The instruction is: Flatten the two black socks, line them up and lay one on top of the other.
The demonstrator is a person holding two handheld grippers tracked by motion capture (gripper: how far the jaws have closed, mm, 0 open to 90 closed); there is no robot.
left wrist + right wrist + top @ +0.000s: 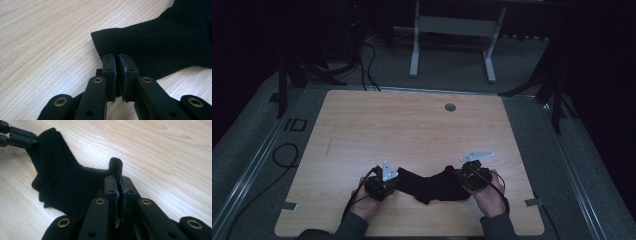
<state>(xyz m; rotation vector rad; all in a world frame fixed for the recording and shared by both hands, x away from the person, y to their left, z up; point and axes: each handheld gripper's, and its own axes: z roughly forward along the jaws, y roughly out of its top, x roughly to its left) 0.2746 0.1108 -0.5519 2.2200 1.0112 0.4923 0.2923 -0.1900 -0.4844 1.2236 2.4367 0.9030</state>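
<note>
On the floor sits a big wooden surface (412,130) with light grain. It has a small round grey cap (450,107) near its far edge, at about 12 o'clock. Past that edge, at 12 o'clock, stand the grey legs of a frame (452,45), and black cables (367,65) run over the floor at 11 o'clock.

A black knitted sock (432,185) lies on the surface near the front edge, at 6 o'clock, stretched between two hands. In the right gripper view the sock (67,185) looks ribbed at one end and bunched in the middle.

The left hand (367,202) holds the left tongs (394,180) at 7 o'clock from the middle of the surface. In the left gripper view the left tongs (117,62) are clenched on the ribbed cuff edge of the sock (155,47), with the two jaws pressed close on the cloth.

The right hand (487,195) holds the right tongs (459,175) at 5 o'clock. In the right gripper view the right tongs (118,182) are clenched on a small fold of the sock that sticks up between the jaws. The other tongs show at the top left corner, gripping the cuff.
</note>
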